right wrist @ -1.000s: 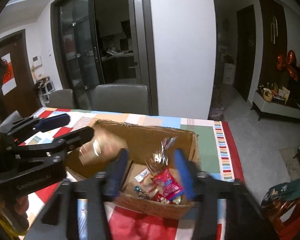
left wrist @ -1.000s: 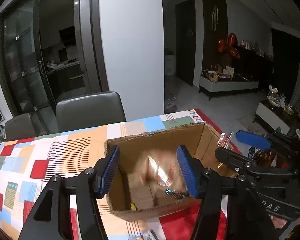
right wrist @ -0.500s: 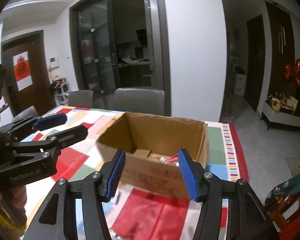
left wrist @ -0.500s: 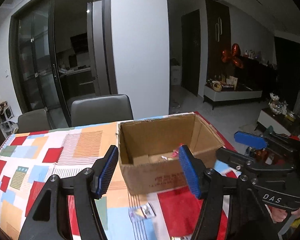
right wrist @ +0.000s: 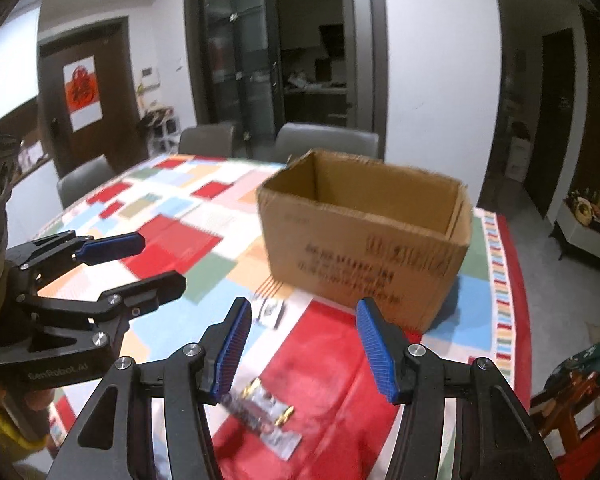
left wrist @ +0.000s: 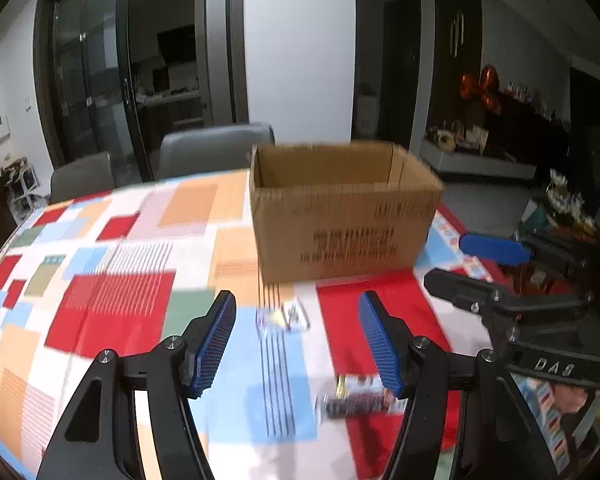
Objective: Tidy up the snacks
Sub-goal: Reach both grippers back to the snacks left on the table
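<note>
Gaping left tool [left wrist: 296, 344], right tool [right wrist: 302, 346]

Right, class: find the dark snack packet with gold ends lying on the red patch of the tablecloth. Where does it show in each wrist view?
Left wrist view: the dark snack packet lies low, right of centre, beside the left gripper's right finger.
Right wrist view: it lies at the bottom centre, just under the right gripper's left finger.
Shared landmark: the cardboard box behind it.
</note>
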